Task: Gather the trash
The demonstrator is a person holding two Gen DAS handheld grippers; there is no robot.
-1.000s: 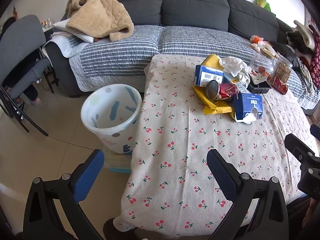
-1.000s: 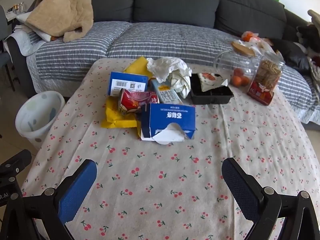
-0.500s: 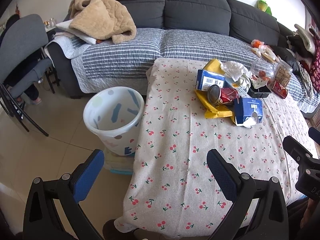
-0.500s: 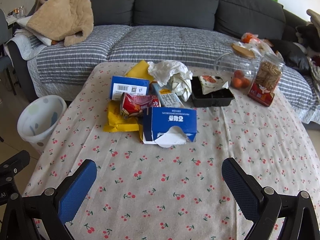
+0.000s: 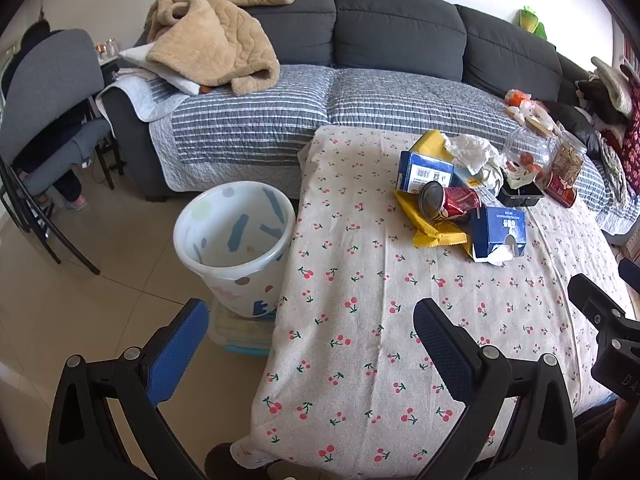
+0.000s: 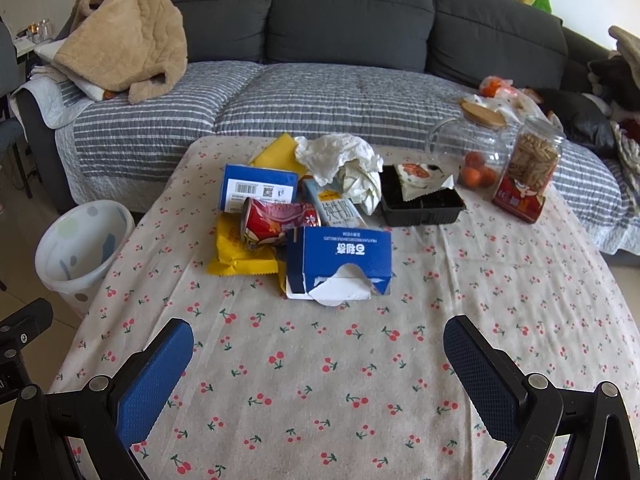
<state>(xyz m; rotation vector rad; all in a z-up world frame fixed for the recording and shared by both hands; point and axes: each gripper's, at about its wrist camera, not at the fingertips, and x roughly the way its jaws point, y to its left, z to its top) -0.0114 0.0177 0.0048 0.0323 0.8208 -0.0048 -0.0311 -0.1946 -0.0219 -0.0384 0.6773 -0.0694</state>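
A pile of trash lies mid-table on the cherry-print cloth: a torn blue tissue box, a crushed red can, a yellow wrapper, a second blue box, a milk carton, crumpled white paper and a black tray. A white patterned bin stands on the floor left of the table. My left gripper is open and empty over the table's near left edge. My right gripper is open and empty, short of the tissue box.
A glass jar with oranges and a jar of snack sticks stand at the table's far right. A grey sofa with a tan blanket runs behind. A grey chair stands far left. A plastic box sits under the bin.
Both grippers have drawn back slightly from the table, so the trash pile looks a little farther away. Both stay open and empty. Nothing on the table has moved.
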